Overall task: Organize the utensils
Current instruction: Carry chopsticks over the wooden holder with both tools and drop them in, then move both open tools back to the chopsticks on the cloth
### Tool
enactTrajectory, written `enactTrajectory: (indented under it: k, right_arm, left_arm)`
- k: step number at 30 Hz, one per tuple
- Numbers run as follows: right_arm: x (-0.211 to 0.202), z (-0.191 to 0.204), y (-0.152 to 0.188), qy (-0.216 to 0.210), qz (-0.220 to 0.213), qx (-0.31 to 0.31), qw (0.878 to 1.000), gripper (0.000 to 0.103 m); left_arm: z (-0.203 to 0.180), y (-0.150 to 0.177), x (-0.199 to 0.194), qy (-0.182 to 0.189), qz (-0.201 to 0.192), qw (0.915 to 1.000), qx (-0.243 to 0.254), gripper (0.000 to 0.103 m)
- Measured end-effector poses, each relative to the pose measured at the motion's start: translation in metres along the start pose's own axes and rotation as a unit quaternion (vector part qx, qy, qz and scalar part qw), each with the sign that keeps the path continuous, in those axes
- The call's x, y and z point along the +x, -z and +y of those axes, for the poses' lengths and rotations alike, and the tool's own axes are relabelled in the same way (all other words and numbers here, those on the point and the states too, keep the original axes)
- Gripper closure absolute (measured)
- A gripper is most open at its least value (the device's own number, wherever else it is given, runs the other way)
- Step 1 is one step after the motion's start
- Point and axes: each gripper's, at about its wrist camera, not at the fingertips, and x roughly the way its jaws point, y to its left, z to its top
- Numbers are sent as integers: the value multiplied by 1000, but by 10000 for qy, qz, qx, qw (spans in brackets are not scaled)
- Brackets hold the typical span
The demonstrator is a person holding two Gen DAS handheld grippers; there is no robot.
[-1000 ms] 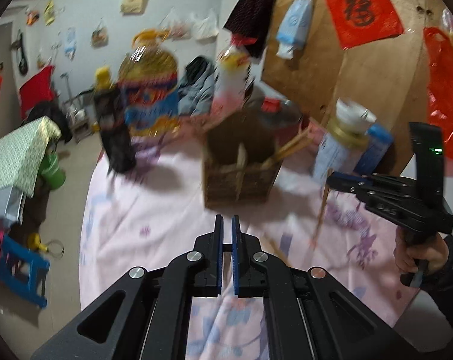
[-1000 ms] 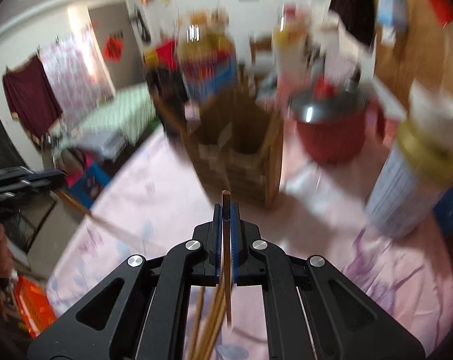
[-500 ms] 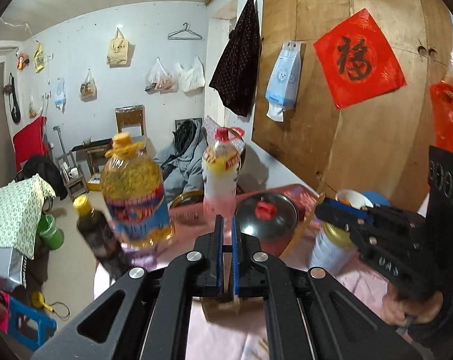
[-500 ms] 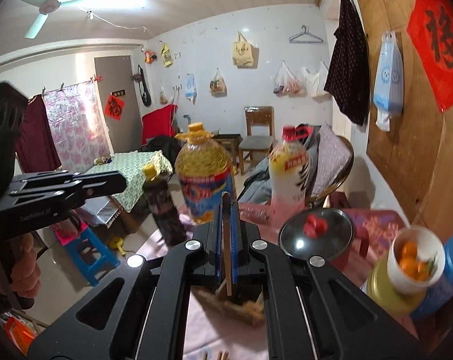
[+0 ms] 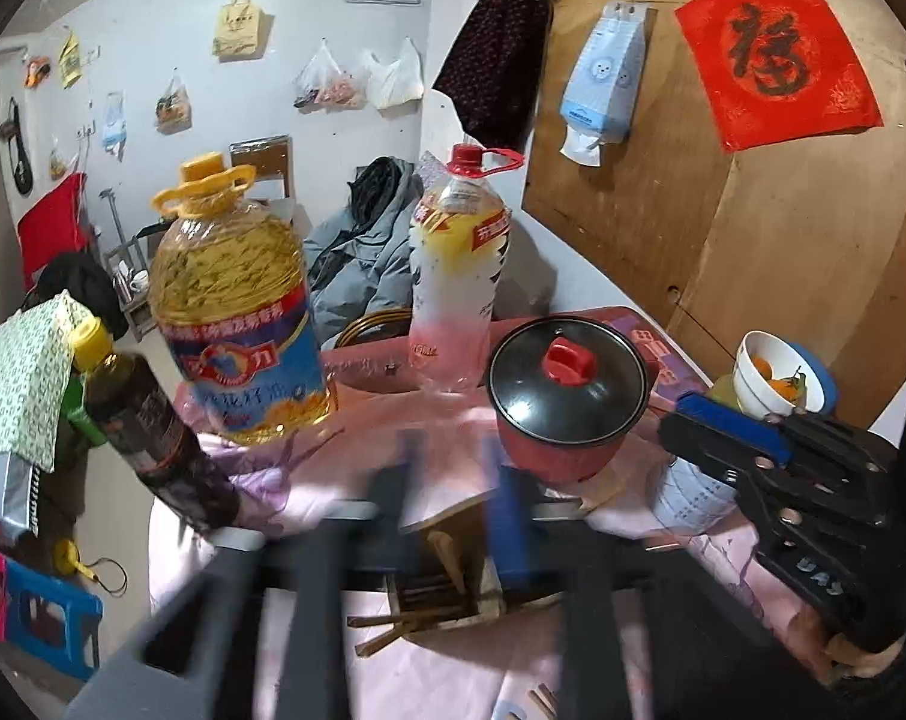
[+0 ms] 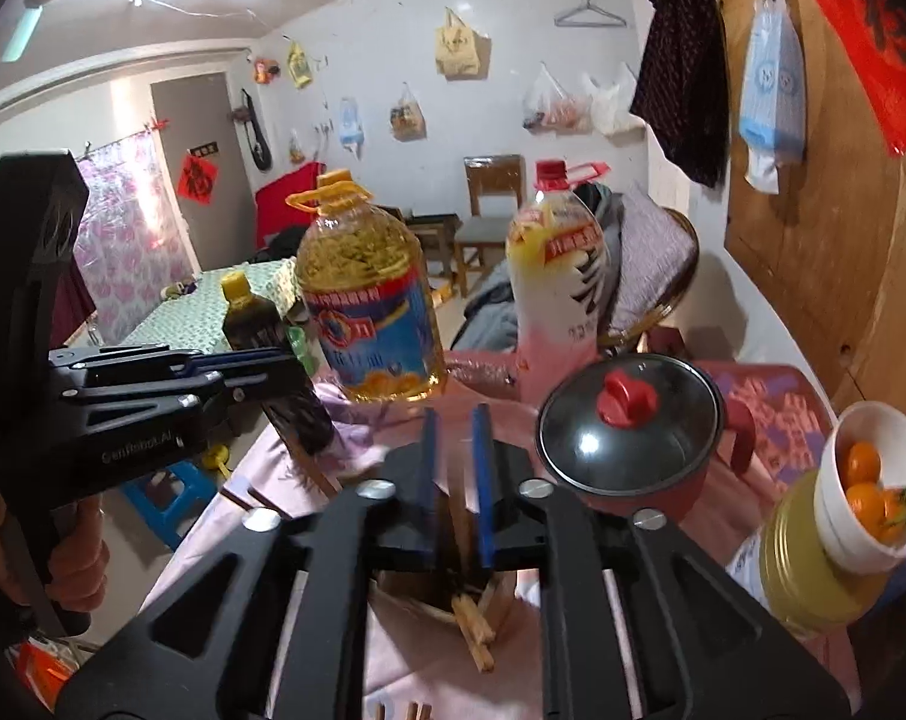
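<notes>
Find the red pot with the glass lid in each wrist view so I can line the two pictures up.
Left wrist: red pot sits right of centre, behind the wooden utensil box.
Right wrist: red pot sits right of centre, beside the bowl of oranges.
Shared landmark: the big yellow oil jug, left of the pot in both.

Bright ceiling glare upper left, fisheye-bent dark corners, left tool (image 5: pixel 453 498) motion-blurred
</notes>
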Motion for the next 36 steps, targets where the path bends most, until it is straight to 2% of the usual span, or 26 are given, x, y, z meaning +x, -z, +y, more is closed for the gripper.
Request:
enactTrajectory:
  k: [1, 3, 6, 10, 14, 20, 24, 29, 32, 33, 36]
  right_arm:
    - [-6, 0, 1, 41, -75, 4, 10000, 74]
    - [-15, 0, 4, 134, -144, -10, 9998, 70]
    - [-27, 2, 16, 280, -125, 22, 9995, 66]
    - [-47, 1, 40, 458, -132, 253, 9985, 51]
    - [-65, 0, 71, 598, -30, 505, 9969, 44]
    - [-87, -4, 128, 816, 273, 893, 9923, 40]
    - [-101, -8, 179, 947, 704, 1297, 9845, 40]
    - [-122, -2, 254, 1274, 1347, 1550, 9704, 40]
    - [-129, 5, 290, 1234, 1616, 1343, 9699, 40]
    - [-129, 7, 297, 1191, 1666, 1245, 9709, 40]
    - [-120, 12, 314, 971, 1992, 723, 9725, 40]
  left_arm:
    - [3, 3, -6, -113, -110, 9999, -46, 32]
    - [8, 8, -17, -233, -260, 9993, -114, 21]
    - [20, 25, -31, -296, -272, 9987, -317, 12]
    - [35, 54, -42, -304, -169, 9975, -619, 7]
    - [53, 93, -50, -245, 57, 9945, -1015, 6]
    - [71, 171, -54, -225, 619, 9870, -1465, 6]
    - [77, 223, -54, -69, 1012, 9784, -1803, 6]
    - [67, 283, -49, 254, 1479, 9677, -2026, 6]
    - [48, 310, -49, 315, 1727, 9642, -1989, 6]
    - [42, 314, -50, 299, 1761, 9647, -1936, 6]
    - [8, 330, -61, -4, 1733, 9734, -1501, 6]
